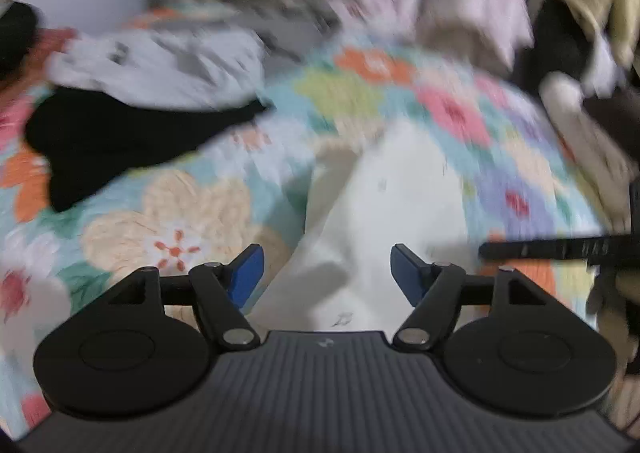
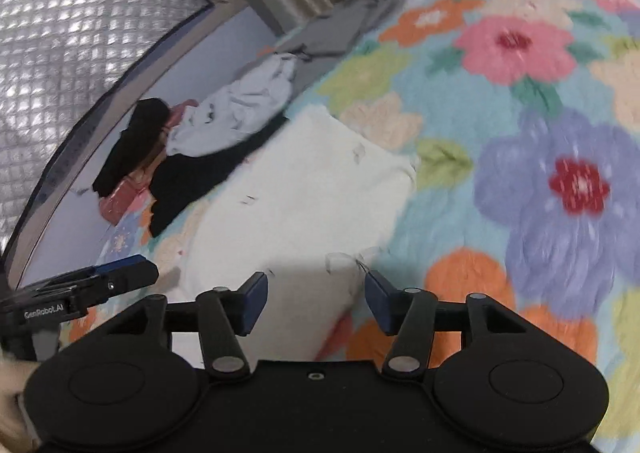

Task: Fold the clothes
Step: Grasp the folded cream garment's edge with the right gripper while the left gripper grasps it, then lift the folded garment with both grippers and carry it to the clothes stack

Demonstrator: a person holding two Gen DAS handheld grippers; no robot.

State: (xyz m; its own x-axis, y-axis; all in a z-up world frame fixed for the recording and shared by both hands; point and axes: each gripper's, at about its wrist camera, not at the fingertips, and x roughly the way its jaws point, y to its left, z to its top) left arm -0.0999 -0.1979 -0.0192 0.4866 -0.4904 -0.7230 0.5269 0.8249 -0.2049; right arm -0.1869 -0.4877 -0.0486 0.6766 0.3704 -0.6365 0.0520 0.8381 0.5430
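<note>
Flowered bedding (image 2: 520, 101) in teal, pink, orange and violet covers the whole work surface. On it lies the white garment (image 2: 304, 189), spread fairly flat, its long axis running from 7 toward 1 o'clock in the right wrist view; its right edge and far corner at 1 o'clock lie clear against the flowers.

The right gripper (image 2: 316, 303) hovers over the garment's near edge, blue pads well apart with nothing between them. The left gripper (image 1: 327, 277) stands likewise wide and empty above the same cloth, though that view is blurred.

Toward 10 o'clock a heap crowds the bed's rim: a black garment (image 2: 188, 181), a pale grey crumpled garment (image 2: 240, 109) and something pink (image 2: 120, 201). From 1 to 4 o'clock the bedding lies bare.
</note>
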